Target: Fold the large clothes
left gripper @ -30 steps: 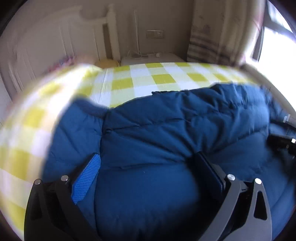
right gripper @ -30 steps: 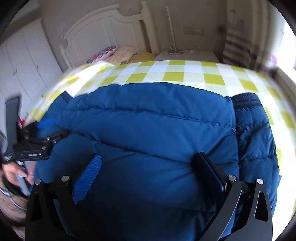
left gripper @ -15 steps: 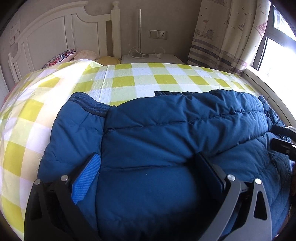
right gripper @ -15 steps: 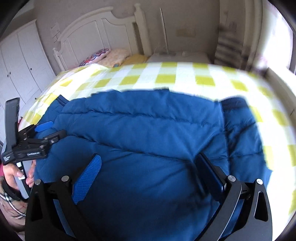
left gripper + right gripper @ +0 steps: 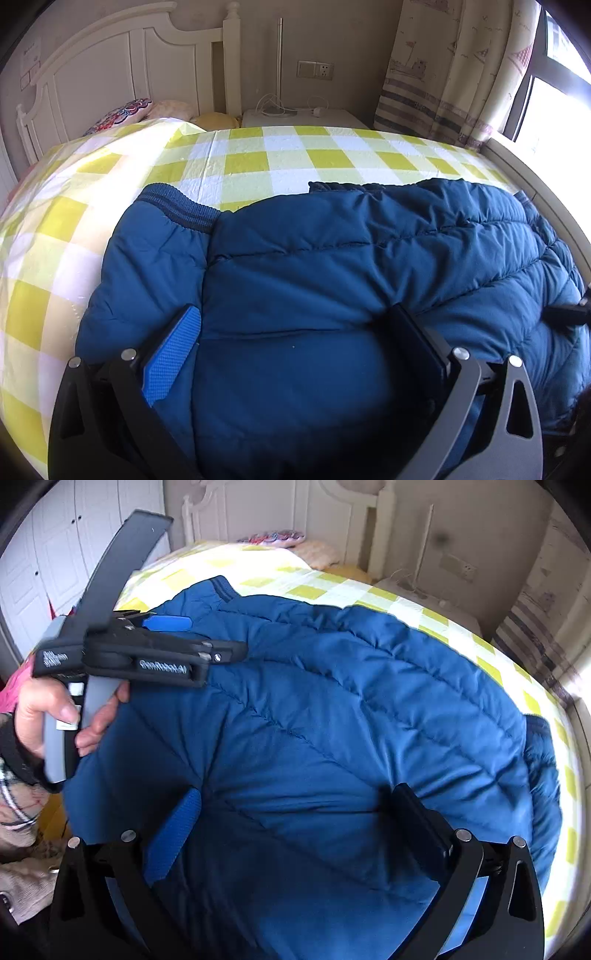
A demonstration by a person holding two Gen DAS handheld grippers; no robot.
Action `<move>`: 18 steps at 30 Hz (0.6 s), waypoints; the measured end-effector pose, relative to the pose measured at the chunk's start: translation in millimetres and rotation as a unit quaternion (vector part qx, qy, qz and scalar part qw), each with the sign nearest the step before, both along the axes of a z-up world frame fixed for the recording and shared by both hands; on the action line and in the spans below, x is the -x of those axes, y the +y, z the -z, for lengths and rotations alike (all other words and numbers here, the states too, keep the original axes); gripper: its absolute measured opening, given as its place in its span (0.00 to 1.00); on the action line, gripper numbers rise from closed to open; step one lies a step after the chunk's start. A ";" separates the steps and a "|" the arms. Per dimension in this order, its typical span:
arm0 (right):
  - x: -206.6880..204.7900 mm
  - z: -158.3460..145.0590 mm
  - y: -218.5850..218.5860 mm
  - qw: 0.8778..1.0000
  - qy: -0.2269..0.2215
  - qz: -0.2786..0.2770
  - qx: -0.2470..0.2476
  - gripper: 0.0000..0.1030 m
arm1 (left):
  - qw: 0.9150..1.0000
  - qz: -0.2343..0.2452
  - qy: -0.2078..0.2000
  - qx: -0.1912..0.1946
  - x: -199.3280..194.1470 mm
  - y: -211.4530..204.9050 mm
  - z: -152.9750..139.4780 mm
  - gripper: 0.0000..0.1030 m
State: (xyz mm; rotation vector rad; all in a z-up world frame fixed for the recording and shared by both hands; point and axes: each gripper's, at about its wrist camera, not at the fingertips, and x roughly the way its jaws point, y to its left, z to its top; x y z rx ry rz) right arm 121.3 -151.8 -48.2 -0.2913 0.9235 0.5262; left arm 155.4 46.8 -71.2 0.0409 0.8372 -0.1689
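A puffy blue down jacket (image 5: 332, 258) lies spread on a bed with a yellow-checked sheet (image 5: 288, 162). Its ribbed hem (image 5: 177, 208) shows at the far left. My left gripper (image 5: 295, 325) stands open, fingers wide apart, and the jacket's near edge bulges up between them. My right gripper (image 5: 295, 805) is open in the same way over the jacket (image 5: 351, 709), with creases fanning out from its blue pad (image 5: 177, 827). In the right wrist view the left gripper (image 5: 216, 637) hangs close above the jacket's left side, held by a hand (image 5: 48, 709).
A white headboard (image 5: 110, 74) and pillows (image 5: 122, 114) are at the far end of the bed. A nightstand (image 5: 303, 116) with a lamp and cables stands behind it. A curtain (image 5: 443, 74) and window are at the right, a white wardrobe (image 5: 55, 554) at the left.
The right gripper has swung leftward and tilted, so the left gripper and hand now appear large and close. The left view has steadied and shifted only a little. The jacket stays between both pairs of fingers.
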 end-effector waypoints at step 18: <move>-161.9 18.4 -63.0 0.987 -0.002 0.158 -0.029 0.77 | 1.000 0.000 -0.001 0.010 1.0 1.4 -0.9 0.98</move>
